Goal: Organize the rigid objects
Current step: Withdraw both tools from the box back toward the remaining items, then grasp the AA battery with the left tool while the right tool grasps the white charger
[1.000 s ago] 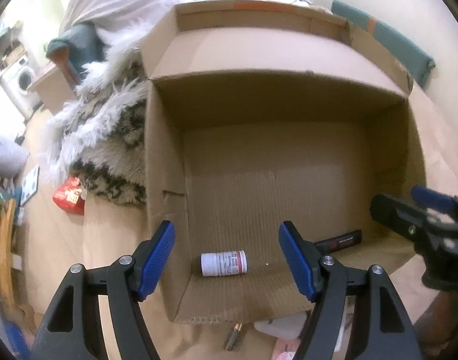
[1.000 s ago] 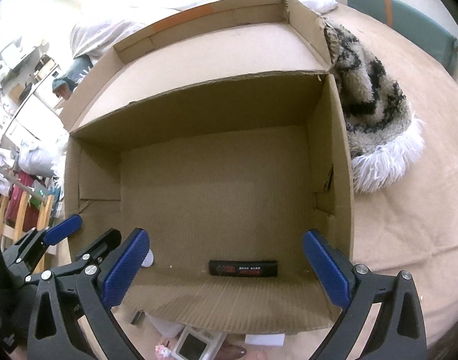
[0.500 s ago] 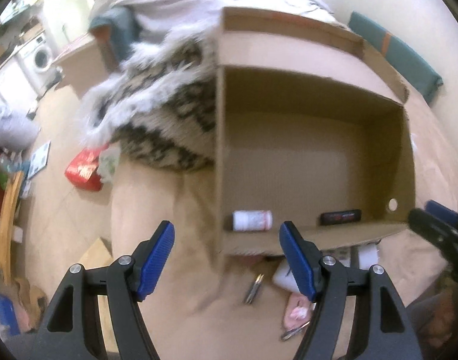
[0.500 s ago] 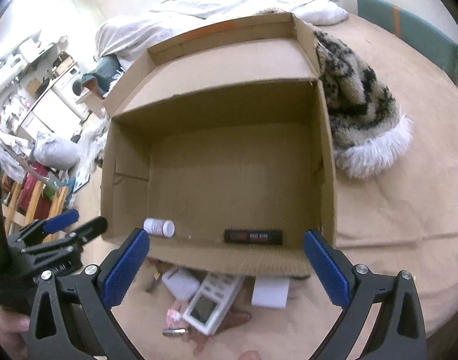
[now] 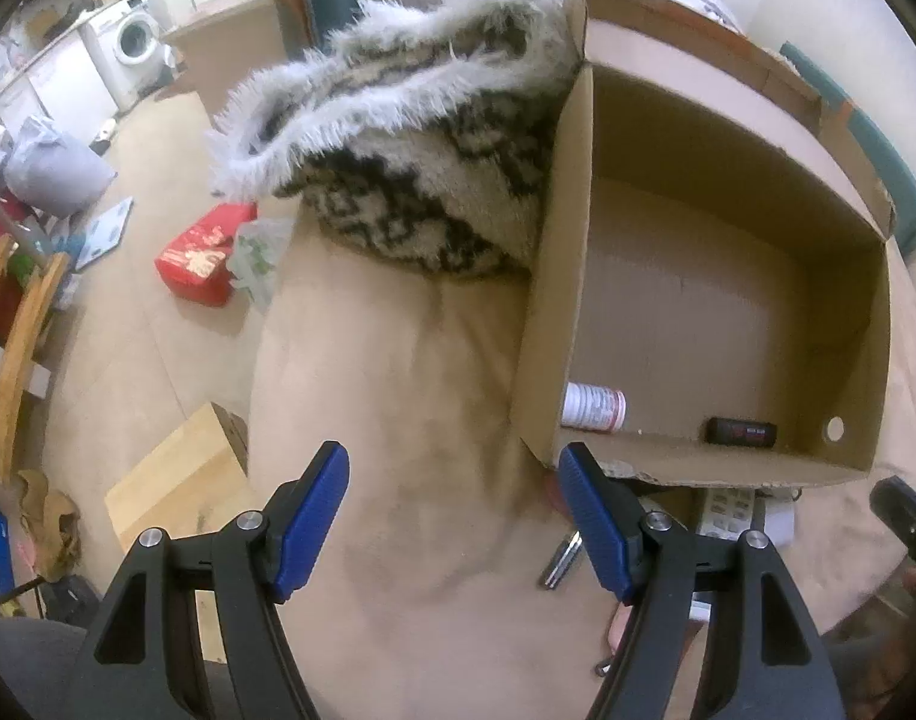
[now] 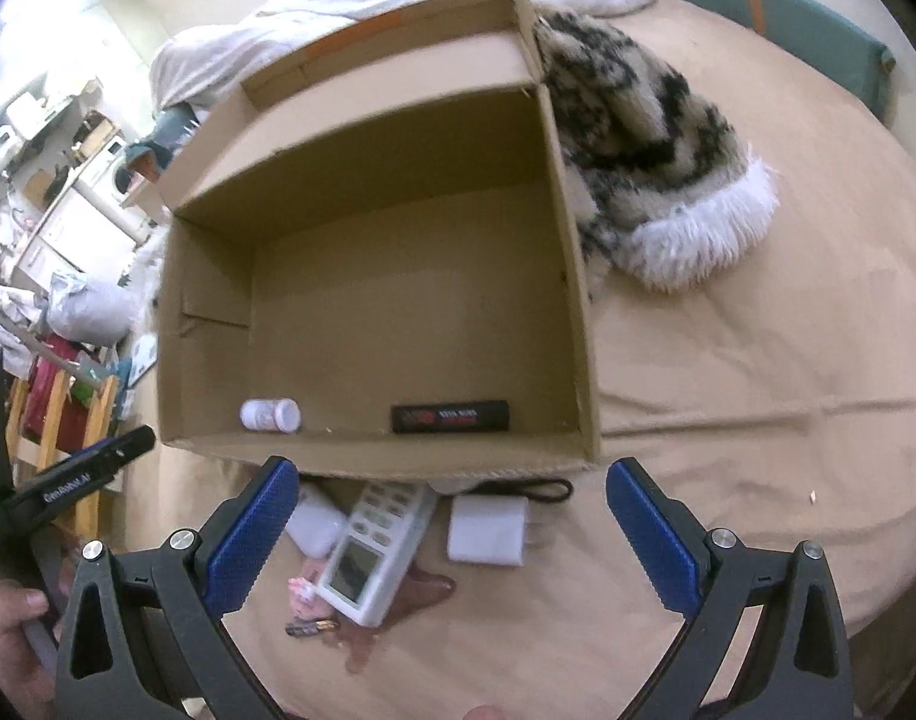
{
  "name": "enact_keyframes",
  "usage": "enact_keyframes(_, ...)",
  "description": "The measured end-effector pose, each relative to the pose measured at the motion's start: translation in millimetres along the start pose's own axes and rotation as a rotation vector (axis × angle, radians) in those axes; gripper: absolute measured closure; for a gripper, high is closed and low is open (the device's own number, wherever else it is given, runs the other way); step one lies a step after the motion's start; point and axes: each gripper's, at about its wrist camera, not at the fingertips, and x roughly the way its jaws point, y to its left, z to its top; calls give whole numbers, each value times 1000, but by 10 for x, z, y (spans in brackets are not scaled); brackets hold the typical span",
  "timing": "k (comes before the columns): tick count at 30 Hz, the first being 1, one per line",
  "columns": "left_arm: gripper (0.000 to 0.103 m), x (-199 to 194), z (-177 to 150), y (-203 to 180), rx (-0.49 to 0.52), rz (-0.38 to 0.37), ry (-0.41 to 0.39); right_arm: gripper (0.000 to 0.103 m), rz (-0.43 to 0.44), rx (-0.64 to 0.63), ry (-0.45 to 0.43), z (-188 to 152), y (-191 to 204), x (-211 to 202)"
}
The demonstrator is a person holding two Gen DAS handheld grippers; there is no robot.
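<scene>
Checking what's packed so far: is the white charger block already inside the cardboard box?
No, the charger block lies on the bed cover outside the cardboard box, just in front of its near wall.

Under my claws spreads a bed covered in a smooth tan sheet [image 6: 728, 372]. On it sits an open brown cardboard box [image 6: 584, 324], with a shaggy black-and-white fur throw [image 6: 650, 138] pressed against one side. Just before the box's near wall lie a white remote control with a grey screen [image 6: 368, 552], a flat white square adapter [image 6: 488, 531], a small white case [image 6: 315, 525] and a metal key [image 5: 560, 558].
</scene>
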Motion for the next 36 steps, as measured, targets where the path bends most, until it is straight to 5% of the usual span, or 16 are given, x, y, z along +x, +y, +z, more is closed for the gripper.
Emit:
enact_keyframes(6, 31, 15, -53, -183, 107, 53, -26, 0, 3, 26, 56, -14, -55, 139)
enact_keyframes(10, 31, 42, -188, -300, 171, -14, 21, 0, 3, 20, 79, -2, -22, 218)
enact_keyframes(20, 51, 694, -439, -707, 331, -12, 278, 0, 192, 154, 224, -58, -138, 476)
enact_keyframes(24, 57, 846, -495, -752, 349, 2, 324, 0, 75, 118, 264, -98, -165, 593)
enact_keyframes(28, 69, 851, -489, -777, 352, -12, 319, 24, 25, 106, 334, -184, -197, 763)
enact_keyframes(30, 82, 859, -485, -796, 347, -32, 326, 25, -1, 71, 346, -205, -138, 837)
enact_keyframes(36, 94, 894, -398, -877, 331, -61, 327, 25, -106, 1, 395, -250, -17, 1113)
